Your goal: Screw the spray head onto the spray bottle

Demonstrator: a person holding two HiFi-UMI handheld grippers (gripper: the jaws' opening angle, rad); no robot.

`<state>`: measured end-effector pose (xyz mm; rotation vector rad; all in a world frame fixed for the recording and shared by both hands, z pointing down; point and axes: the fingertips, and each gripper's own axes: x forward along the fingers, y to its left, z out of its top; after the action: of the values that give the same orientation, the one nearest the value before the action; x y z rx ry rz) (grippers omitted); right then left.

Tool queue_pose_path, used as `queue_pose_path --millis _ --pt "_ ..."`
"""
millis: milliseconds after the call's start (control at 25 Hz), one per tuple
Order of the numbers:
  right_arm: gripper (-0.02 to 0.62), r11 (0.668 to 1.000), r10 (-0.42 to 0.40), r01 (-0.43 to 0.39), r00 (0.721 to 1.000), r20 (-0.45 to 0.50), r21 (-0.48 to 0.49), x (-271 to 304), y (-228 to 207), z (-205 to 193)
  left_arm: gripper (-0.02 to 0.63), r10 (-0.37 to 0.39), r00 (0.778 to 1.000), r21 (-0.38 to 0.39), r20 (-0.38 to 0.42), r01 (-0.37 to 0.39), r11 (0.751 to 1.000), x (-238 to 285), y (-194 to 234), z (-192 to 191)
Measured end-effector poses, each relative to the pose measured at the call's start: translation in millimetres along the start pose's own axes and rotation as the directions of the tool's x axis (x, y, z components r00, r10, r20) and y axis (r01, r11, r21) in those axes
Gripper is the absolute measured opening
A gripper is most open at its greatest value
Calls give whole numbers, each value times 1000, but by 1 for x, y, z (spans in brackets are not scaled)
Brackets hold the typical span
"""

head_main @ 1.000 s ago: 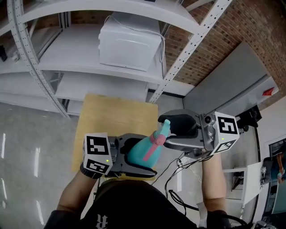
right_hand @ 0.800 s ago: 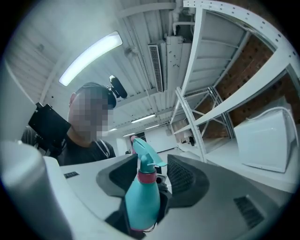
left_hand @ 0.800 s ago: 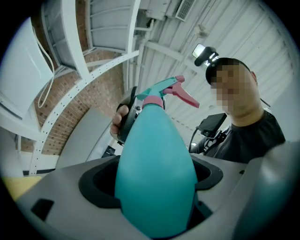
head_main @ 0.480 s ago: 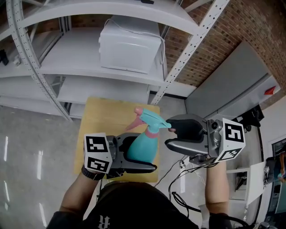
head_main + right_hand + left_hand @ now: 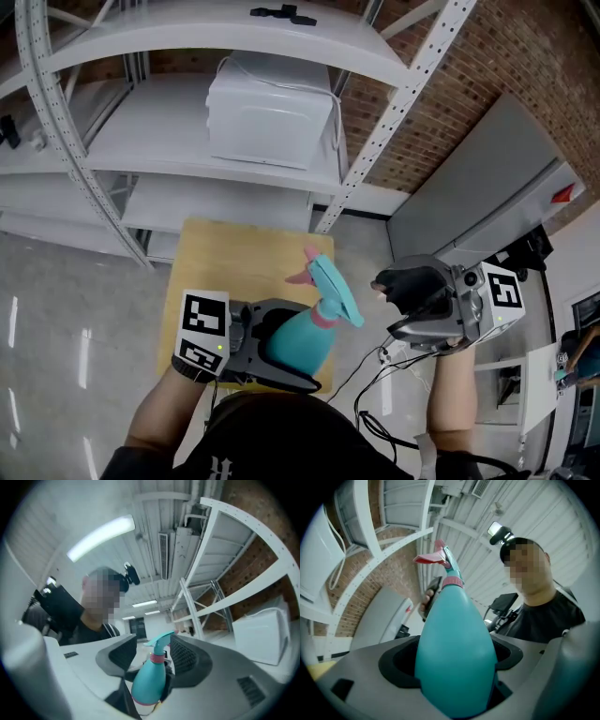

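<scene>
White metal shelving (image 5: 234,187) and a brick wall (image 5: 441,103) fill the background, with a small wooden bench (image 5: 225,248) below the hands. The left gripper (image 5: 298,345) has its jaws clamped on the fat lower body of the teal spray bottle (image 5: 454,639), held off the bench, its long axis running from those jaws up toward the shelving. The spray head (image 5: 330,286) sits on the neck above a pink collar (image 5: 325,317); how tight, I cannot tell. The right gripper (image 5: 389,305) hangs just right of the head, apart from it, jaws spread and empty. Being nearer, it probably needs a short reach leftward, then a twist about the bottle's axis
</scene>
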<state>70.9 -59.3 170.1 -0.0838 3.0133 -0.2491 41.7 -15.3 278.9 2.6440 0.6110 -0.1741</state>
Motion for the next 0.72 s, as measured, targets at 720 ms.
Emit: queue_pose_path --millis 720 --pt "136 944 322 -329 935 149 22 44 -3 -3 423 -287 947 -136 142 306 942 7 -42 1"
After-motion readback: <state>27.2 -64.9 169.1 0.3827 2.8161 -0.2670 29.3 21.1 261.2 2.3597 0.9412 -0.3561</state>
